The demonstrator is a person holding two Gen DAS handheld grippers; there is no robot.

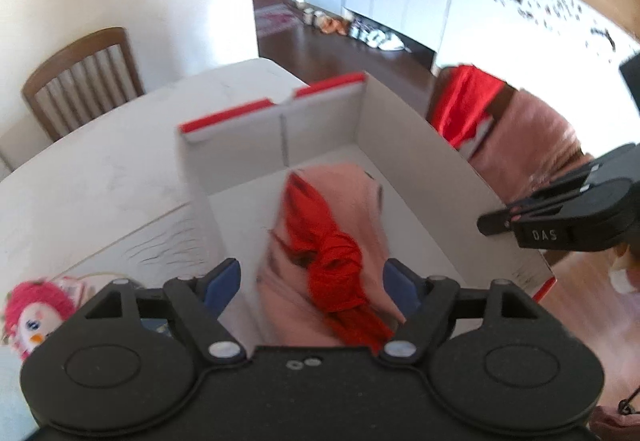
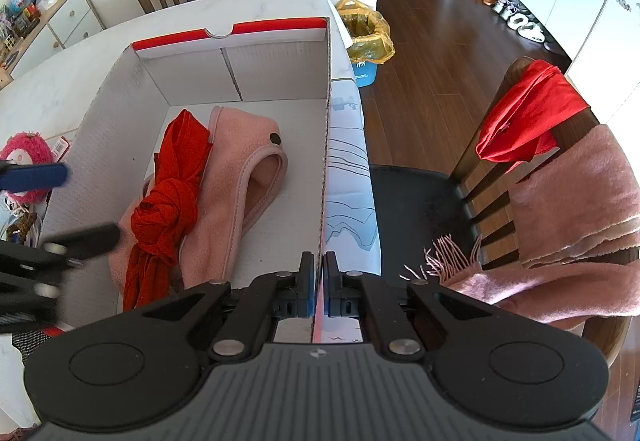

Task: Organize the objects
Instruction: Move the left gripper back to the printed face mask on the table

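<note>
The large white cardboard box with red rim (image 2: 276,77) sits on the white counter (image 2: 80,53). Inside, at its seven o'clock, a knotted red cloth (image 2: 170,201) lies on a folded pink fleece garment (image 2: 240,177). The left gripper (image 1: 312,281) hovers above them, spread apart and empty. The right gripper (image 2: 318,281) is clamped on the box's three o'clock wall.

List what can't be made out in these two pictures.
- Plush toy, left wrist view: blurred, partly behind the left hand-held gripper.
- Box near wall, right wrist view: hidden by the right hand-held gripper.
- Pink garment: its kind, bunched under the red scarf.
</note>
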